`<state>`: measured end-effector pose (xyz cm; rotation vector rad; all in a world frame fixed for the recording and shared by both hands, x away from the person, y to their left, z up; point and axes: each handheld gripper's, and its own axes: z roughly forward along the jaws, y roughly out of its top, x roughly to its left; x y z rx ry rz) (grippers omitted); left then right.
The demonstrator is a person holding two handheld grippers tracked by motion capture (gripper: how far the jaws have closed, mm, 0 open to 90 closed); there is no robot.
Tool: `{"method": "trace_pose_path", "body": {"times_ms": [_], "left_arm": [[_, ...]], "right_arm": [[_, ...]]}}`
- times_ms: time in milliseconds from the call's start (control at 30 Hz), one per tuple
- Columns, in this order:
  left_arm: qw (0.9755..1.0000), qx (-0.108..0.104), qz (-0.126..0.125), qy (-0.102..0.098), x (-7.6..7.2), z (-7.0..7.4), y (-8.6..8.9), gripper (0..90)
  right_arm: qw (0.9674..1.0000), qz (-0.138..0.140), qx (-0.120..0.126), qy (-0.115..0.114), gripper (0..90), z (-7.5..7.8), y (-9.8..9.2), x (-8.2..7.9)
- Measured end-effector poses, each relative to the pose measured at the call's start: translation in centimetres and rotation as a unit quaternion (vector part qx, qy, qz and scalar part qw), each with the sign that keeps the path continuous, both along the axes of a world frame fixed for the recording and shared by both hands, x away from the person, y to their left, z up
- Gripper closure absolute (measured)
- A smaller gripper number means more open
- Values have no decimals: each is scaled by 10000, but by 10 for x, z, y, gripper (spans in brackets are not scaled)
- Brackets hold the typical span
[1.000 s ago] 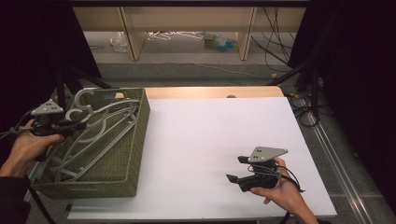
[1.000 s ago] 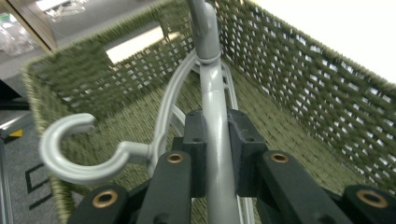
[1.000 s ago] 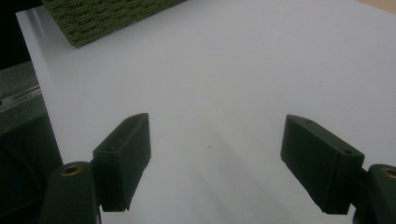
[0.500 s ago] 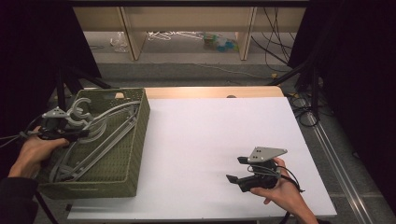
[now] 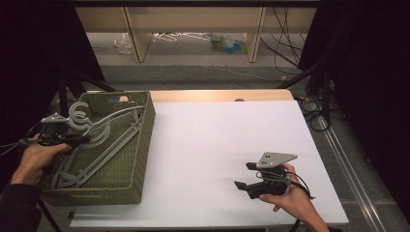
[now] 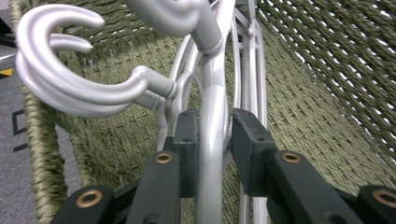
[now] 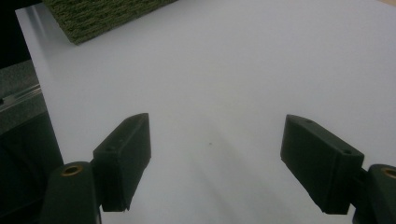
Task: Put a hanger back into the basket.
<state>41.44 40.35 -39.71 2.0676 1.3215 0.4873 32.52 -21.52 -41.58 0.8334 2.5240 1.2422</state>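
Several silver-grey plastic hangers (image 5: 104, 133) lie piled in a green woven basket (image 5: 145, 140) at the table's left. My left gripper (image 5: 80, 140) reaches over the basket's left rim near the hooks (image 5: 77, 116). In the left gripper view one hanger's neck (image 6: 212, 70) runs between the jaws of that gripper (image 6: 215, 135). The jaws have just been opening; a thin gap shows beside the right pad (image 6: 247, 140). My right gripper (image 5: 243, 175) rests on the white table at the front right, held by a hand, and stands open (image 7: 215, 135) with nothing between its pads.
The white tabletop (image 5: 217, 140) stretches between basket and right hand. The basket's corner (image 7: 93, 18) shows far off in the right gripper view. Behind the table stand wooden shelves (image 5: 193, 19) with clutter on the floor, and cables (image 5: 314, 111) trail at the right.
The left hand has sunk a little toward the basket with the hanger, whose hooks now rest lower among the pile. The right hand has kept still.
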Motion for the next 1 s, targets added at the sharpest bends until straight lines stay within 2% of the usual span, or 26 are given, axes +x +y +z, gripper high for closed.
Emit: {"method": "trace_pose_path", "body": {"times_ms": [267, 367, 467, 567, 633, 733, 800, 1000], "left_arm": [[9996, 108, 252, 95, 2, -3, 0, 676], [9994, 97, 330, 78, 2, -4, -1, 673], [9984, 210, 521, 58, 2, -4, -1, 663], [9980, 243, 578, 19, 2, -3, -1, 637], [9974, 324, 650, -24, 0, -1, -1, 601], [9967, 333, 724, -135, -2, 4, -1, 577], [9965, 287, 755, -207, -4, 7, 0, 522], [9961, 147, 714, -491, -15, 17, -6, 438]], "right_arm": [[10000, -8, 6, 23, 253, 0, 0, 0], [10000, -7, 12, 39, 254, 0, 0, 0], [10000, -9, 10, 48, 254, 0, 0, 0], [10000, -14, 14, 49, 254, 0, -1, 0], [10000, -13, 12, 49, 254, 0, -1, 0], [10000, -36, 30, 53, 254, 0, -1, 0], [10000, -18, 13, 39, 254, -1, -1, 1], [10000, -45, 47, 0, 251, -1, -1, 2]]}}
